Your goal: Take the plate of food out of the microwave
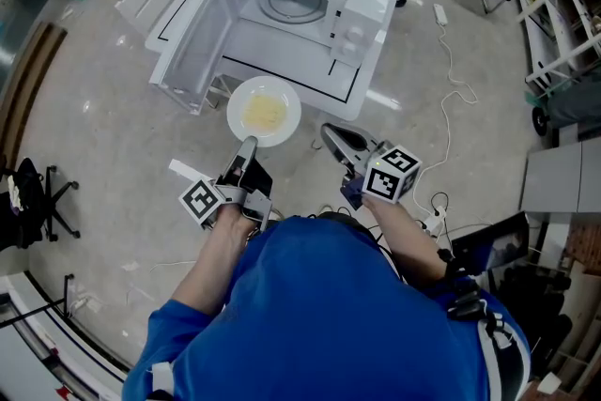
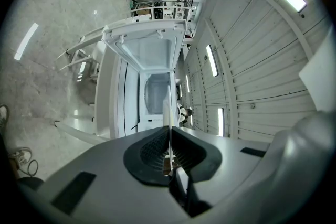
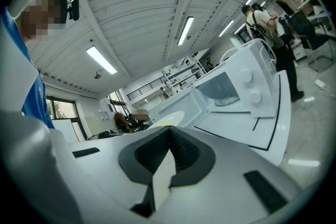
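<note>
Only the head view shows the round white plate (image 1: 264, 111) of yellow food face-on, out of the open white microwave oven (image 1: 310, 5) and held just in front of its cavity; the left gripper view shows that plate edge-on, as a thin pale line; the left gripper (image 1: 248, 144) has its jaws pinched on the plate's near rim; the right gripper (image 1: 329, 132), near the plate but apart from it, has its jaws together on nothing, as its own view shows.
</note>
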The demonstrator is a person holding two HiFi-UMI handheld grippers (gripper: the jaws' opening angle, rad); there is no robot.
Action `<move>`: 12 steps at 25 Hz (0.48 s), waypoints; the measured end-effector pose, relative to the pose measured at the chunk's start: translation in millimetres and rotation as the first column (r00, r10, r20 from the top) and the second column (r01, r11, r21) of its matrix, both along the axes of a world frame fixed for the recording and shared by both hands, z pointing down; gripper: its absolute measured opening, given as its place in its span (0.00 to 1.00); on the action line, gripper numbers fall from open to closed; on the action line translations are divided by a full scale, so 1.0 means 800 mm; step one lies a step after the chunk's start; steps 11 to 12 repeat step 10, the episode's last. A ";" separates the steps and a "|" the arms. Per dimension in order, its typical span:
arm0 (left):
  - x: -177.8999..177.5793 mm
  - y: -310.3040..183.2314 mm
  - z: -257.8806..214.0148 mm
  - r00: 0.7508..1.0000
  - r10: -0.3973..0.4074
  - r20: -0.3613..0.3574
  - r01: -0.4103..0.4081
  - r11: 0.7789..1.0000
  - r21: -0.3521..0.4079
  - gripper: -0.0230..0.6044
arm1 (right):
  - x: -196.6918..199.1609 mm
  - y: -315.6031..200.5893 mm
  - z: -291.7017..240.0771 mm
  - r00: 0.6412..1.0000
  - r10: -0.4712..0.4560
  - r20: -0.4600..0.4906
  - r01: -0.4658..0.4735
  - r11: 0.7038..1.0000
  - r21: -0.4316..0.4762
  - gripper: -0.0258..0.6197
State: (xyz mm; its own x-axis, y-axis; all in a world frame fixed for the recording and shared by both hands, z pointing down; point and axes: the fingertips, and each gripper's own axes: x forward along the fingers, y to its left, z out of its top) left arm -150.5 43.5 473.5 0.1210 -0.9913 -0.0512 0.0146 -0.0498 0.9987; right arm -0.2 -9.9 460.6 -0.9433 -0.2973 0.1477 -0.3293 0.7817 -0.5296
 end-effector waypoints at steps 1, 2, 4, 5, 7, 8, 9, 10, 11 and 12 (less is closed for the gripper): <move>0.000 0.000 0.000 1.000 0.000 -0.001 0.000 1.000 -0.001 0.07 | 0.000 0.000 0.000 1.000 0.001 0.001 -0.001 1.000 0.000 0.03; 0.001 0.001 -0.001 1.000 0.001 0.000 -0.001 1.000 -0.001 0.07 | 0.001 0.000 0.000 1.000 0.002 0.002 -0.002 1.000 0.000 0.03; 0.001 0.001 -0.001 1.000 0.003 0.003 -0.003 1.000 -0.002 0.07 | 0.001 0.001 0.000 1.000 0.002 0.013 -0.002 1.000 0.003 0.03; 0.001 0.001 -0.001 1.000 0.004 0.005 -0.004 1.000 -0.002 0.07 | 0.001 0.001 0.001 1.000 0.001 0.021 -0.001 1.000 0.005 0.03; 0.001 0.002 -0.002 1.000 0.005 0.006 -0.005 1.000 -0.004 0.07 | 0.000 0.001 -0.001 1.000 0.001 0.017 -0.001 1.000 0.004 0.04; 0.000 0.002 -0.003 1.000 0.003 0.006 -0.003 1.000 -0.005 0.07 | -0.002 0.001 -0.003 1.000 0.000 0.011 0.000 1.000 0.003 0.03; -0.001 0.002 -0.004 1.000 0.001 0.006 -0.001 1.000 -0.004 0.07 | -0.004 0.001 -0.005 1.000 -0.002 0.007 0.002 1.000 0.004 0.03; -0.003 0.001 -0.005 1.000 -0.002 0.007 0.002 1.000 -0.004 0.07 | -0.006 0.000 -0.007 1.000 -0.004 0.003 0.004 1.000 0.005 0.03; -0.003 0.001 -0.005 1.000 -0.002 0.007 0.002 1.000 -0.004 0.07 | -0.006 0.000 -0.007 1.000 -0.004 0.003 0.004 1.000 0.005 0.03; -0.003 0.001 -0.005 1.000 -0.002 0.007 0.002 1.000 -0.004 0.07 | -0.006 0.000 -0.007 1.000 -0.004 0.003 0.004 1.000 0.005 0.03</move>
